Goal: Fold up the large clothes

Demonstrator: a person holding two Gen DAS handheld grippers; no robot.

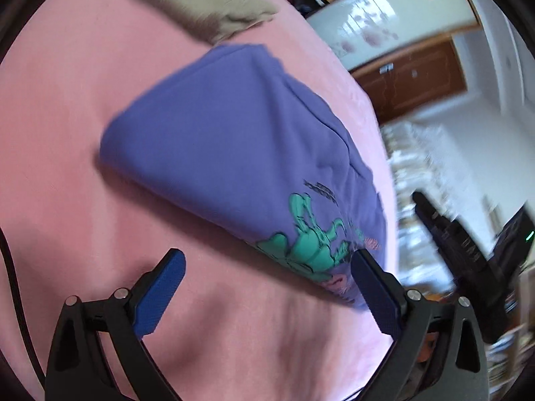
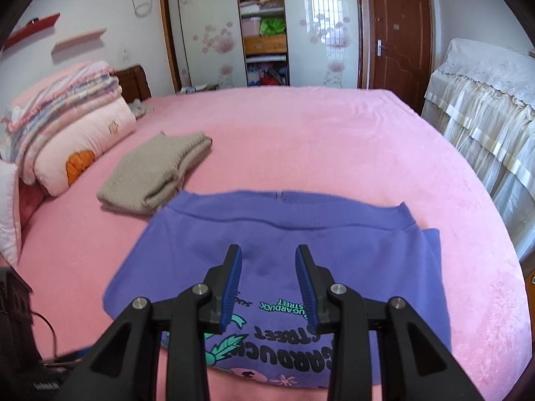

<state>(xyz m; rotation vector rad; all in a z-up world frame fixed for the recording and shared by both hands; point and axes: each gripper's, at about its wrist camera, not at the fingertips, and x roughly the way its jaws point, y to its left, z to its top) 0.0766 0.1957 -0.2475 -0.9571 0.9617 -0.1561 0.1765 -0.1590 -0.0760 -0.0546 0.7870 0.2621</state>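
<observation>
Folding appears close to complete: the purple sweatshirt (image 2: 277,277) lies as a compact rectangle on the pink bed (image 2: 334,140), lower centre of the right wrist view, with a folded beige sweater (image 2: 153,173) just beyond its upper left corner.

Gripper state:
- Left hand-held gripper (image 1: 267,284): jaws spread wide, holding nothing, above the bed beside the sweatshirt's printed end.
- Right hand-held gripper (image 2: 269,284): jaws parted, nothing between them, poised over the middle of the sweatshirt; contact with the cloth cannot be confirmed.

Orientation: in the right wrist view the ribbed hem band runs left to right along the far edge, and the printed graphic sits at the near edge, upside down to the camera. The long axis appears to run left to right across the frame.

Next move, as judged: either one more fold across the long axis, requiring both grippers to pinch the near corners, or setting the bundle beside the sweater.
</observation>
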